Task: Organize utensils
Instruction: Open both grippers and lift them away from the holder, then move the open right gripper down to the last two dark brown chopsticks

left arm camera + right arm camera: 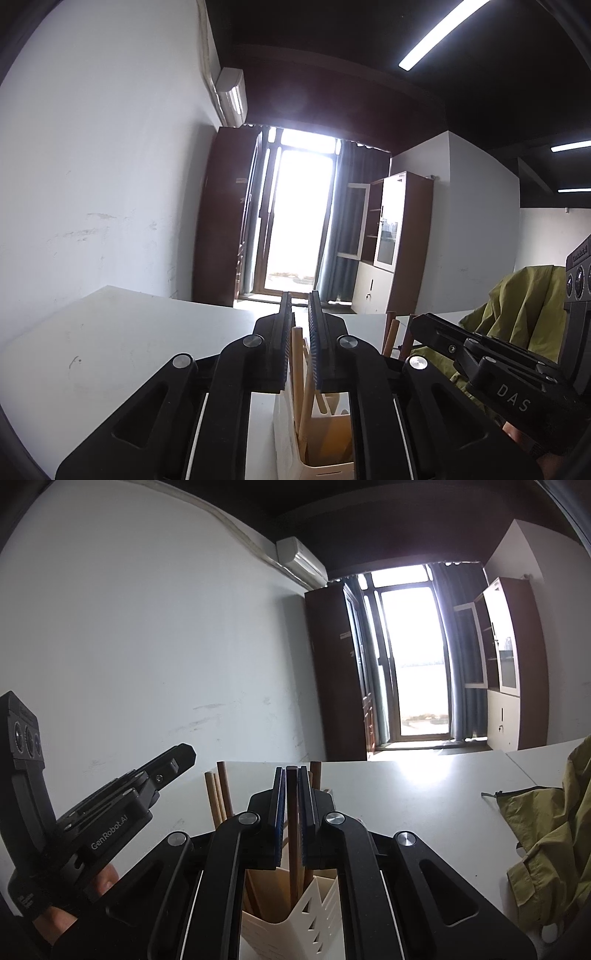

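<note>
Right wrist view: right gripper has its fingers clamped on a dark wooden utensil standing in the cream holder on the white table. Left gripper looks nearly closed over light wooden handles, perhaps not gripping. An olive jacket lies toward the table's right edge.

Bare table rightward; utensil holder and olive jacket obstructing

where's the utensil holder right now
The cream utensil holder stands on the white table, at the bottom centre of both wrist views just below the grippers' fingers, with wooden utensils upright in it and the olive-green jacket to its right.
</note>
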{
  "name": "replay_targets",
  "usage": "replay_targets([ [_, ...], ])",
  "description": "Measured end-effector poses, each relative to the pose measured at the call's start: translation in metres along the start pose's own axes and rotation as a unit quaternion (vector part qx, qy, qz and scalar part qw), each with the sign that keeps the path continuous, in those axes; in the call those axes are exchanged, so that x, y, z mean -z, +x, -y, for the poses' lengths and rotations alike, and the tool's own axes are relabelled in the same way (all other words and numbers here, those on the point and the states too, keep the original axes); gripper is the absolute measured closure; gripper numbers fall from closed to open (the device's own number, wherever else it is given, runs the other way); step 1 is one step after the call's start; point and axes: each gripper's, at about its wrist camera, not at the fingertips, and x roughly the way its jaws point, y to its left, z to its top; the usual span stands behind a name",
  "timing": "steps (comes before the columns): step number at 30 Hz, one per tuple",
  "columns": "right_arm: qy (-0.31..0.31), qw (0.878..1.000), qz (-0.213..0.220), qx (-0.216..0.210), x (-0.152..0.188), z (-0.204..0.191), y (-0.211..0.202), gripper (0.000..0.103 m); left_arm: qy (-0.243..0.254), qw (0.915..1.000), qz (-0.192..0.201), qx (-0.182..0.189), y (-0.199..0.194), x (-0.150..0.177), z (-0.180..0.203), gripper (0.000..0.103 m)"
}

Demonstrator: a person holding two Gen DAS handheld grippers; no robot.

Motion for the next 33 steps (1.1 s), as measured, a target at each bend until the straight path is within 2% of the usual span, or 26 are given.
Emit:
replay_targets([
  [6,0.007,1.000,-0.001,0.012,0.000,0.002,-0.010,0.094,-0.001,1.0000,0.005,-0.003,-0.014,-0.005,-0.002,0.092],
  [10,0.011,1.000,0.000,0.017,0.001,0.002,-0.021,0.086,0.000,1.0000,0.007,-0.003,-0.024,-0.003,-0.003,0.090],
  [15,0.009,1.000,-0.006,0.029,0.005,-0.001,-0.032,0.083,0.009,1.0000,0.003,0.000,-0.036,0.000,0.000,0.089],
  [22,0.003,0.999,-0.022,0.048,0.016,-0.007,-0.041,0.076,0.035,0.9991,-0.025,0.005,-0.046,0.010,0.008,0.088],
  [27,-0.002,0.998,-0.041,0.056,0.029,-0.015,-0.051,0.071,0.040,0.9984,-0.039,0.007,-0.055,0.015,0.009,0.082],
  [33,-0.007,0.995,-0.074,0.064,0.044,-0.024,-0.054,0.070,0.039,0.9953,-0.088,0.007,-0.054,0.023,0.004,0.081],
])
